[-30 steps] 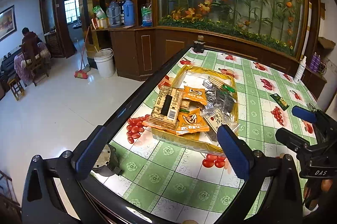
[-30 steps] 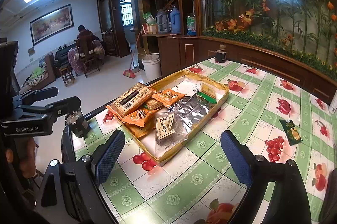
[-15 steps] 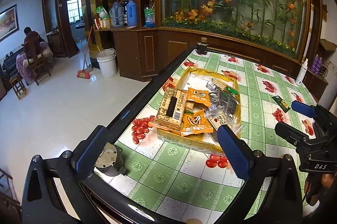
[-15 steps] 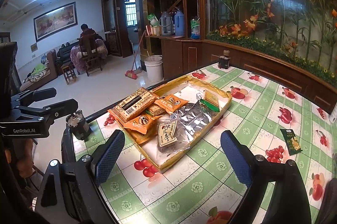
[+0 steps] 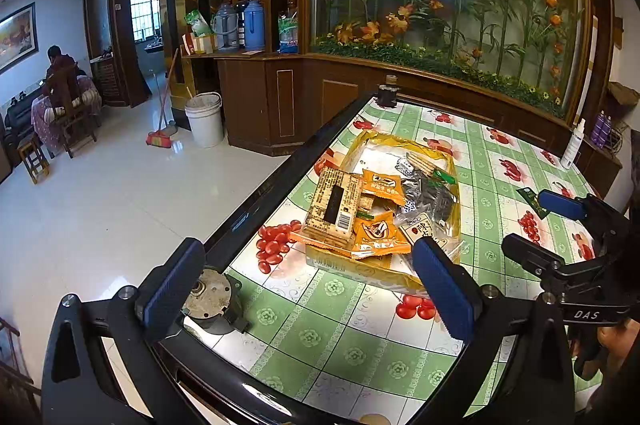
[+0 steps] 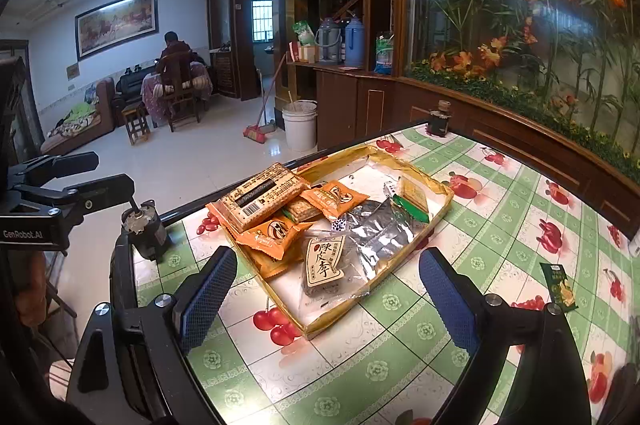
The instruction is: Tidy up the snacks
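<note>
Snacks [image 6: 316, 221] lay piled in tray [image 6: 442, 203] on desk [image 6: 472, 277]; one green packet [image 6: 559, 285] lay apart, likely unsorted. Both grippers, left [image 5: 308, 285] and right [image 6: 332, 293], hovered wide, empty, facing tray.

"DAS" on right gripper [image 5: 560, 225]; "GenRobot.AI" on left gripper [image 6: 72, 177]; "陈皮李" on clear packet [image 6: 325, 262].

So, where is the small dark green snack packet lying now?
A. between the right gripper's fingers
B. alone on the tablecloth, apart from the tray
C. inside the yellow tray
B: the green packet lies flat on the tablecloth, well clear of the yellow tray.
</note>
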Available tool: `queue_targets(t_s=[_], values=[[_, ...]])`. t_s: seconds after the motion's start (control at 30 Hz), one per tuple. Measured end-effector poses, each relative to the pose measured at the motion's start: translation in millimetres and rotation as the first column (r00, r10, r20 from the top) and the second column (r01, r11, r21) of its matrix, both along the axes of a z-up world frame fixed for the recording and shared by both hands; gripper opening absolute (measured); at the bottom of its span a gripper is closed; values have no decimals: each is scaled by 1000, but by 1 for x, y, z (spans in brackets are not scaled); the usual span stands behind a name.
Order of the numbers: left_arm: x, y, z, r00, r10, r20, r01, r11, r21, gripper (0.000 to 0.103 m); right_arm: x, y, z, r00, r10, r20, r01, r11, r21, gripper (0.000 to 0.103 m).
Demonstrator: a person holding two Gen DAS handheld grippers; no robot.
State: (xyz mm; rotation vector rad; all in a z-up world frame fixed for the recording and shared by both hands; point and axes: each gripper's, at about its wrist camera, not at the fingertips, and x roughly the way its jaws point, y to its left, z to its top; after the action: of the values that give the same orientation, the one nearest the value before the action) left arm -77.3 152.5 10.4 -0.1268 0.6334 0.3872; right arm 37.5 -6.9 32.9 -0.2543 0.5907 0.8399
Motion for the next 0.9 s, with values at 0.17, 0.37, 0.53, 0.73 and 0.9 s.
queue_targets(t_s=[0.17,0.37,0.53,0.73,0.9], values=[[-1,1,3,1000,12,7,-12,1000,8,103,5,9,0,1000,26,7,-26,1000,-4,94],[2,-6,-1,1000,17,-13,-17,999,46,103,8,12,1,999,42,16,-42,999,-5,94],[3,-20,-3,999,40,-12,-38,993,115,103,14,13,-3,999,41,10,-41,999,-15,94],[-1,-31,0,1000,2,26,-6,990,142,103,19,7,-6,999,32,-9,-32,999,-1,94],[1,-39,1,998,-57,30,53,990,129,103,20,5,-6,1000,30,-10,-30,1000,-2,94]])
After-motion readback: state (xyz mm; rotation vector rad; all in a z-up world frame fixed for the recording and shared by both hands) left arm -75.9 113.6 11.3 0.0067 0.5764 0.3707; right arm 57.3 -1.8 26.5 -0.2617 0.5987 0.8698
